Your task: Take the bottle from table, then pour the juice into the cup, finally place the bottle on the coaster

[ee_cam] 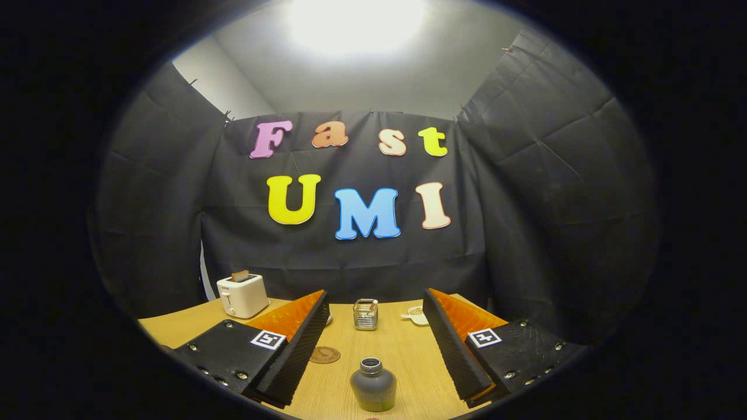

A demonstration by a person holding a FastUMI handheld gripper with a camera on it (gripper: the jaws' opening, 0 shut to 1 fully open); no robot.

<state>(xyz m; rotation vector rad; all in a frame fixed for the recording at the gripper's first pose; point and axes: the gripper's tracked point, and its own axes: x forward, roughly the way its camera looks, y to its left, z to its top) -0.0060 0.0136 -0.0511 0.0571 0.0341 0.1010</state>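
1. Two fingers of the tool stand wide apart with nothing held; the bottle sits upright on the bench between them, near their roots, touching neither.
2. Bottle: dark, squat, short neck with a pale rim, no cap visible. The body is opaque, so the juice level cannot be read. Judged risk: an uncapped bottle knocked by one finger during closing would tip and spill onto the bench.
3. Judged risk: the body is rounded and looks smooth. If the fingers close high on the shoulder or on the neck, it may slip or swing when lifted, so a grip across the widest part seems safer.
4. Coaster: a flat brown disc on the bench just beside the inner edge of the left finger, ahead of the bottle. Part of it lies under that finger, so it could be nudged on closing.
5. Cup: ribbed, clear or metallic, standing beyond the fingertips and roughly centred between them. Something small stands in it, and whether it holds liquid cannot be told. Judged risk: its mouth is narrow, so a fast tilt would overshoot.
6. Beyond the right fingertip sits a small white dish, its contents unclear.
7. Farther off, past the left finger, a white toaster has a slice showing in its slot.
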